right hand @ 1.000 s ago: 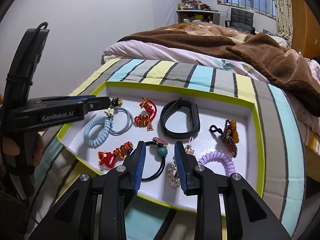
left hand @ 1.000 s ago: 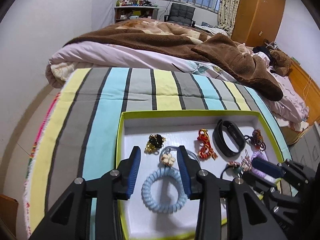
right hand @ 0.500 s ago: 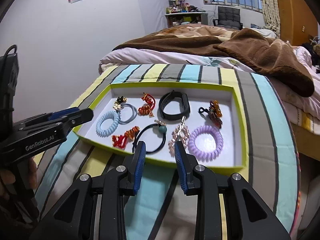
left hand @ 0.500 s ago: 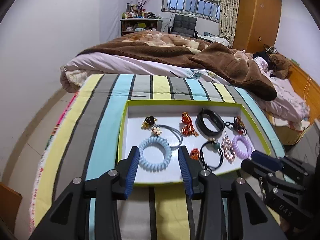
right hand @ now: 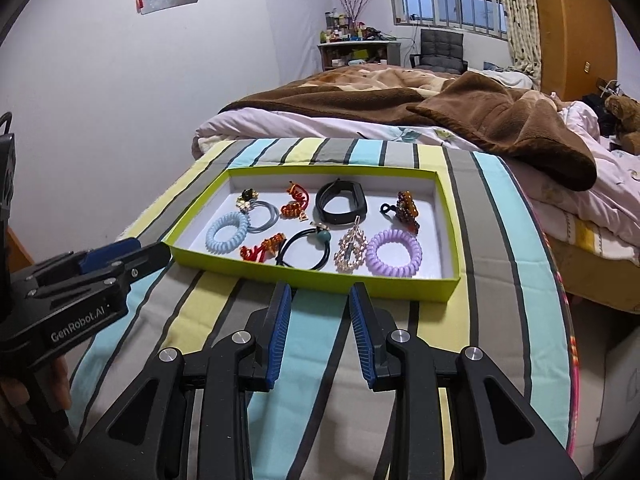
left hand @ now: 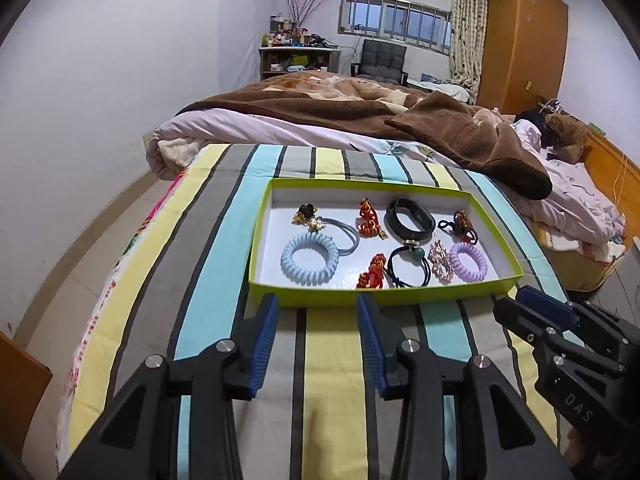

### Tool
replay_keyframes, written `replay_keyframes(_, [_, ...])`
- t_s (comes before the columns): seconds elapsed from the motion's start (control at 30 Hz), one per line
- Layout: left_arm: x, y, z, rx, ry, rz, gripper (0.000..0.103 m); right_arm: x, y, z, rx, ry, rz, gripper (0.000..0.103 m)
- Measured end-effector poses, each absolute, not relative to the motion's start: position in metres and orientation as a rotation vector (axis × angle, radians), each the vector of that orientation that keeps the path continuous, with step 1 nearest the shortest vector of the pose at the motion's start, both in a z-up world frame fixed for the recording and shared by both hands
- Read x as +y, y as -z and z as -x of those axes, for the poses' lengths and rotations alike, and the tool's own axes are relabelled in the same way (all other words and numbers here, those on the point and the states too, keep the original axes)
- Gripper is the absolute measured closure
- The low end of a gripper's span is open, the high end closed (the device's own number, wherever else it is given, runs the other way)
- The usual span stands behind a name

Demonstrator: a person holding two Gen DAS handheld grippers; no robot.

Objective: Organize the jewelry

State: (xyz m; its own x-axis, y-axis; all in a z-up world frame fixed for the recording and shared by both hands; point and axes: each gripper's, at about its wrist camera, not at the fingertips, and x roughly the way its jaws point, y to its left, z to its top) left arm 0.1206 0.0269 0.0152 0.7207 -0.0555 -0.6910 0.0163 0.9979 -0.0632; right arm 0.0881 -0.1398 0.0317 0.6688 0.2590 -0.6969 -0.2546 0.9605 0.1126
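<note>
The green tray (left hand: 384,298) is sitting on the striped bedspread (left hand: 332,360), jewelry spread out singly inside — apparently sorted; the left gripper (left hand: 316,320) and right gripper (right hand: 318,304) are hovering near its front wall, both released, empty.

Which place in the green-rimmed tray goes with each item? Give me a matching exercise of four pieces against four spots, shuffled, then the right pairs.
Items:
1. blue spiral hair tie
2. purple spiral hair tie
3. black wristband
4. amber hair claw

Places in the tray, as seen in the right wrist view:
A. far row, rightmost
B. near row, leftmost
C. far row, middle
D. near row, rightmost

Pairs: 1-B, 2-D, 3-C, 4-A
</note>
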Motion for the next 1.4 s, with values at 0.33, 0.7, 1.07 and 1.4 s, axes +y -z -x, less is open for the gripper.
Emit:
replay_keyframes(0.33, [0.03, -0.019, -0.101, 0.717, -0.016, 0.055, 0.061, -0.14, -0.034, -0.075, 0.783, -0.28, -0.014, 0.071])
replay_keyframes(0.7, [0.028, -0.016, -0.095, 0.728, -0.011, 0.046, 0.061, -0.14, -0.035, -0.074, 0.777, -0.278, -0.018, 0.071])
replay_keyframes(1.07, [0.028, -0.016, -0.093, 0.734, -0.002, 0.048, 0.061, -0.141, -0.036, -0.073, 0.778, -0.275, -0.019, 0.071])
replay_keyframes(1.4, [0.025, -0.016, -0.092, 0.727, -0.017, 0.035, 0.061, -0.141, -0.036, -0.072, 0.781, -0.273, -0.017, 0.071])
